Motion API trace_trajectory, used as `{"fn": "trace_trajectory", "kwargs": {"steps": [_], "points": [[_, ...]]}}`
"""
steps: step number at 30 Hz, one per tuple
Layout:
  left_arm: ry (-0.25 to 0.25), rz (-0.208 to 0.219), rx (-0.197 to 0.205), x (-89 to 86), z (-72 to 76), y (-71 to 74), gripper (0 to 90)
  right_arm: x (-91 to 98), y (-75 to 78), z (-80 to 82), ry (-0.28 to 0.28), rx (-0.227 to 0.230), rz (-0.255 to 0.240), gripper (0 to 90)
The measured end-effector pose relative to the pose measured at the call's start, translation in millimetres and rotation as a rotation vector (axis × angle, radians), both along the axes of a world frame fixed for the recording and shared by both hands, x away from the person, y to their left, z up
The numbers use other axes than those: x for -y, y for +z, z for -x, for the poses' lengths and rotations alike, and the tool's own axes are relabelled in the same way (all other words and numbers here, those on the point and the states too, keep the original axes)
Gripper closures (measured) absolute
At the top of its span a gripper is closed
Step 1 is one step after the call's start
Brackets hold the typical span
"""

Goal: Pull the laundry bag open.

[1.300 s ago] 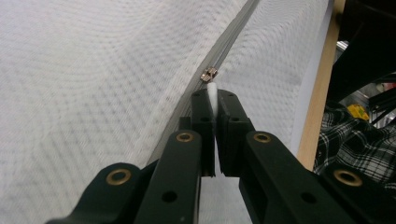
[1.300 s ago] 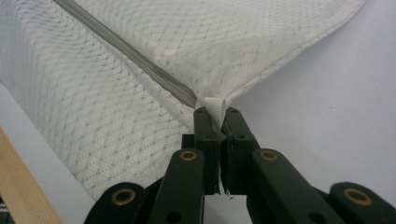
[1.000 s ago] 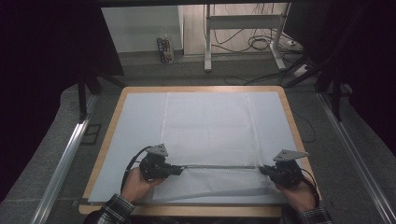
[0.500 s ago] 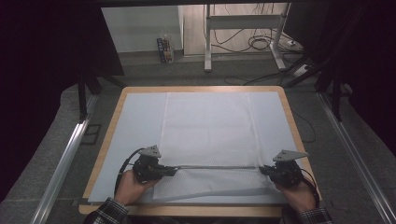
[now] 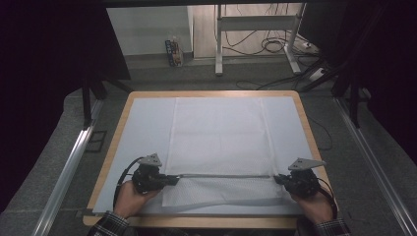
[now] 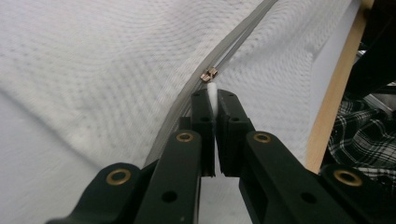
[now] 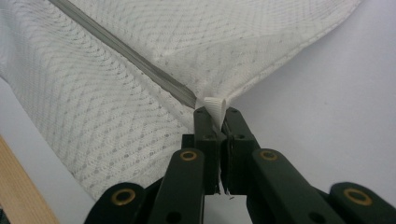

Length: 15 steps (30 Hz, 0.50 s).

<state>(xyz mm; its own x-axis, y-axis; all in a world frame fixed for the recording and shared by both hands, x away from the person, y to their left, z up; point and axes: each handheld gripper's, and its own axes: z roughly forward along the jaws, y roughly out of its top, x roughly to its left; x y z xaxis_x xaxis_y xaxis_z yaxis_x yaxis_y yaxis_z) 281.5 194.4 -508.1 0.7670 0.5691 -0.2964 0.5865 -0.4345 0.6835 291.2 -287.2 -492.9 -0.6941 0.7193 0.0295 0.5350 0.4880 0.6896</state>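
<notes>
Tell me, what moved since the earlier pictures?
The left gripper slid a little toward the left edge of the table, its jaws shut on the zipper's white pull. The right gripper stayed put, shut on the white tab at the other end. The cloth lies flat as before.

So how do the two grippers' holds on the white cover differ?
The left gripper pinches a white tab just behind the zipper pull; the right gripper pinches a ribbed loop at the zipper's end. The left sits at the white cover's near left edge, the right at its near right edge. Both are shut on fabric.
</notes>
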Motion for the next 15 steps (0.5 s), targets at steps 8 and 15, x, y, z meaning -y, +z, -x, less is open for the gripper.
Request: {"fn": "trace_trajectory", "kwargs": {"steps": [8,15], "points": [[0.023,-0.005,-0.002,-9.4,4.0,-1.3,87.5,0.0,-0.2,0.7,0.0,-0.003,-0.004,85.6],[0.05,0.005,-0.007,-20.0,9.0,-2.4,87.4,0.4,-0.5,0.7,0.001,-0.003,-0.005,85.6]]}}
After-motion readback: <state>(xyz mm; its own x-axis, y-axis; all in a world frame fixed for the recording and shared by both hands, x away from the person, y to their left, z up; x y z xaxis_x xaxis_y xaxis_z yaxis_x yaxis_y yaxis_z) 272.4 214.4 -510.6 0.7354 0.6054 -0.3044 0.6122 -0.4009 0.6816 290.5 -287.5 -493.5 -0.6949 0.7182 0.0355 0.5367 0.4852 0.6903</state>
